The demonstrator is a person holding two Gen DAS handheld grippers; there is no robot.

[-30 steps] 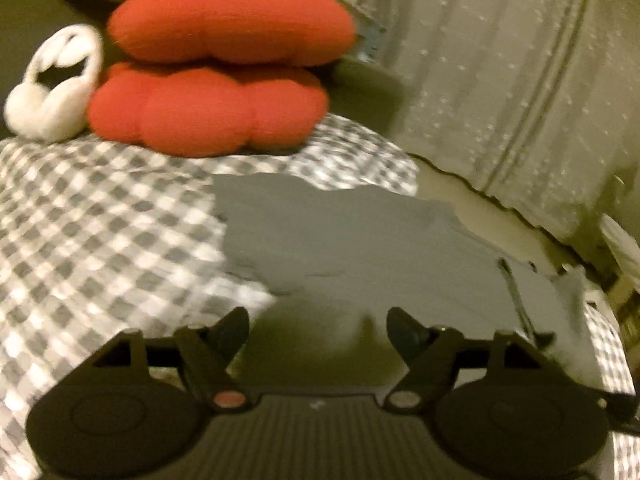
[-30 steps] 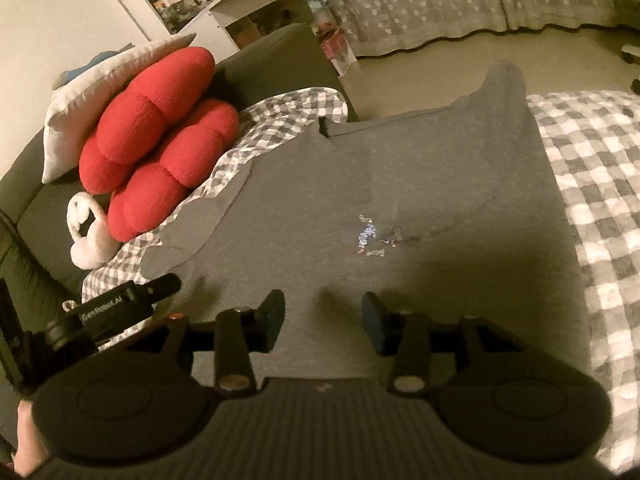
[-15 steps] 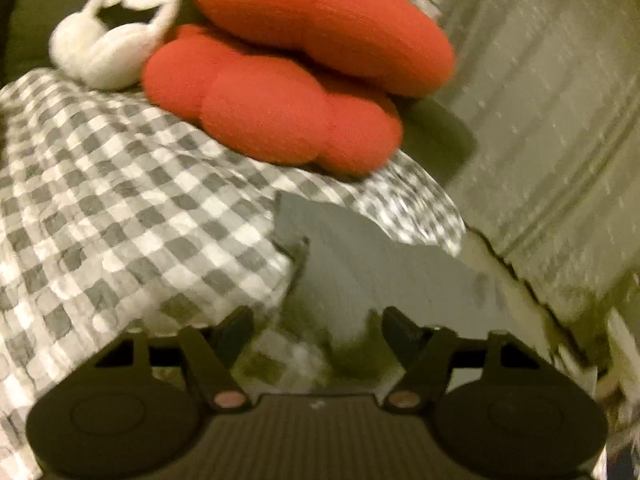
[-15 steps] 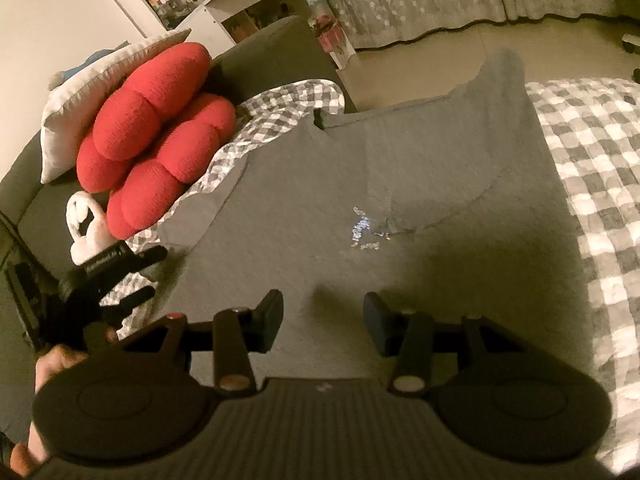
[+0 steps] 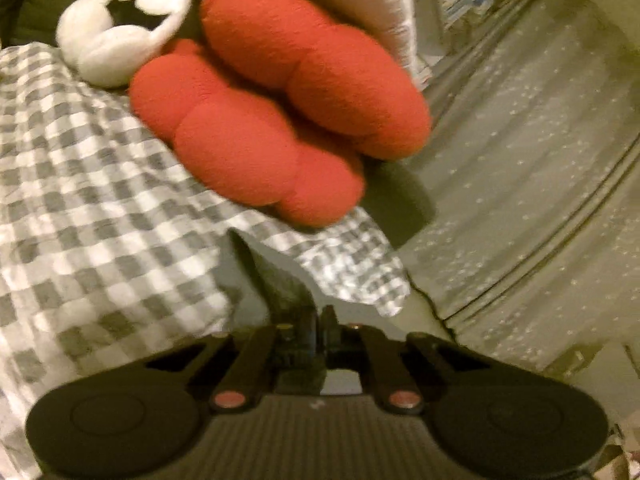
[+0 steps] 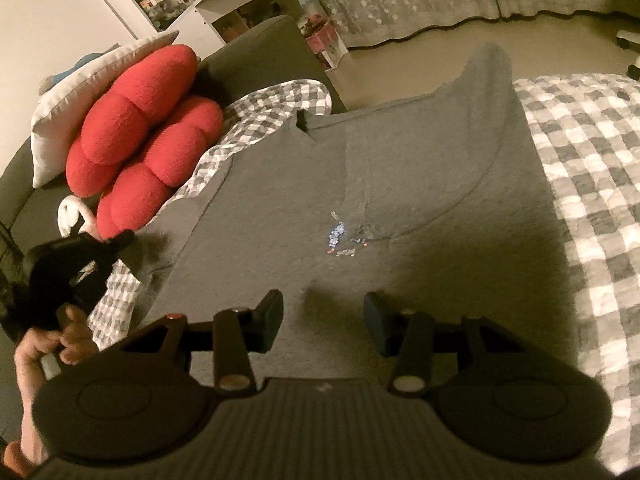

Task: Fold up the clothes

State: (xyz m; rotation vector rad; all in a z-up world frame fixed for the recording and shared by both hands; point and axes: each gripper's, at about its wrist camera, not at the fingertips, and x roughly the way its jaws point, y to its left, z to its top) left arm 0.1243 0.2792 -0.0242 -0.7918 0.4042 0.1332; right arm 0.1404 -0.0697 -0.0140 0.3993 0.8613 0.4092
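Observation:
A grey T-shirt [image 6: 380, 184] with a small print on its chest lies spread flat on a checked blanket [image 6: 592, 168]. My right gripper [image 6: 323, 320] hovers open and empty over the shirt's lower part. My left gripper [image 5: 318, 320] is shut on the shirt's left sleeve [image 5: 280, 284] and pinches a raised fold of it. In the right wrist view the left gripper [image 6: 120, 244] sits at the shirt's left edge, held by a hand.
A red lobed cushion [image 5: 272, 108] and white fluffy earmuffs [image 5: 116, 40] lie at the blanket's [image 5: 88, 208] far side. A white pillow [image 6: 84, 92] leans behind the cushion [image 6: 140, 140]. A patterned grey curtain [image 5: 540, 160] and shelves [image 6: 240, 4] stand beyond the sofa edge.
My left gripper moved to the sleeve edge and shut on it; it was open before. My right gripper stayed open over the shirt, barely shifting.

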